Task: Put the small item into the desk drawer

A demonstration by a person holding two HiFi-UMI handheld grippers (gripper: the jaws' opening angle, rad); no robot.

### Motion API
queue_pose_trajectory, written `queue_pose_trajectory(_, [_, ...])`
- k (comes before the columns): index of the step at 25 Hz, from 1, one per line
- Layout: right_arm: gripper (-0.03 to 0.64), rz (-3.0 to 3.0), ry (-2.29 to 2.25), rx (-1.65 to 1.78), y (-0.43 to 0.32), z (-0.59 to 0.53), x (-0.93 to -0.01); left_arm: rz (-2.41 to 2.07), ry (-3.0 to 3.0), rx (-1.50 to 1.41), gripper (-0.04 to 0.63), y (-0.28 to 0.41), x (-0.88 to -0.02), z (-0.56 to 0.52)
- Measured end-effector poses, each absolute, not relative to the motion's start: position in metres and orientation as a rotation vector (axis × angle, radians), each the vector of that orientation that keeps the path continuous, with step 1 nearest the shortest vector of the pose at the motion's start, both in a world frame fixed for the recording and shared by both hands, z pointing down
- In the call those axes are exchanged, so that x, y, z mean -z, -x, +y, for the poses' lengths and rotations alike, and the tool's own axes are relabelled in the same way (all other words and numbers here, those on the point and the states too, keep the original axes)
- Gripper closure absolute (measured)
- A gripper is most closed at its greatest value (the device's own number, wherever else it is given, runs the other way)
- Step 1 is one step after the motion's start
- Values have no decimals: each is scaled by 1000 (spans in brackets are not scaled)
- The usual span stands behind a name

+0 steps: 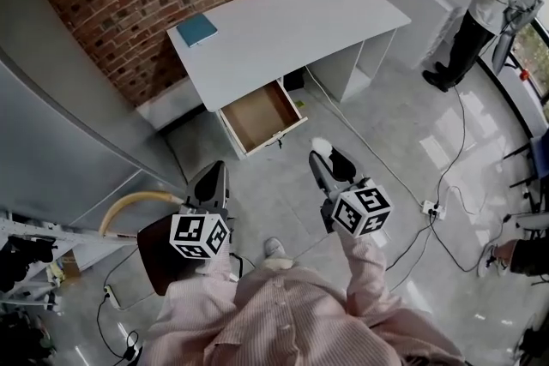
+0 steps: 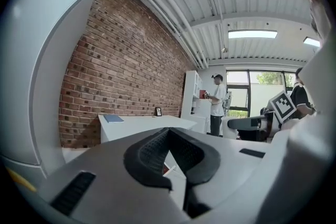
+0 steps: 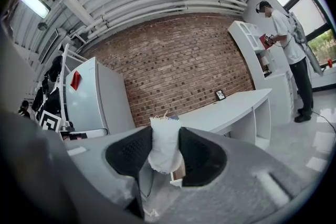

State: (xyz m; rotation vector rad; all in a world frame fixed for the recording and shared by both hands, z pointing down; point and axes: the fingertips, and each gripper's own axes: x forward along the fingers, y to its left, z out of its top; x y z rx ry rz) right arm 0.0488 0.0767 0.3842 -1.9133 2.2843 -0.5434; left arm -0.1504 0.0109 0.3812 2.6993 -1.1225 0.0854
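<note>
Bright, even daylight. ceiling strip light (image 2: pixel 252 34) at 2 o'clock; floor (image 1: pixel 446 150) glare at 3 o'clock. Strong fisheye bending, dark corners.

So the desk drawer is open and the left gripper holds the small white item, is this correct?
Not quite. The desk drawer is open, but it is the right gripper that holds the small white item, clamped between its jaws, as the right gripper view shows. The left gripper is shut on nothing.
</note>
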Motion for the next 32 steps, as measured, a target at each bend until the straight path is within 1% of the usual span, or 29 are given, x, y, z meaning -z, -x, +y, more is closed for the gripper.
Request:
queue_pose_trajectory(9, [456, 2301, 1898, 507, -51, 29, -372, -1163, -2678, -26, 597, 158, -373, -27])
queue_pose_trajectory(16, [456, 2299, 1882, 562, -60, -1, -390, -1171, -2639, -45, 597, 149, -388, -53])
queue_pose_trajectory(23, [456, 2347, 1859, 640, -77, -64, -418, -1186, -2564, -107, 597, 128, -420, -99])
queue_pose_trajectory(32, [456, 2508, 1805, 849, -96, -139, -486, -1144, -2417, -206, 597, 87, -485, -142])
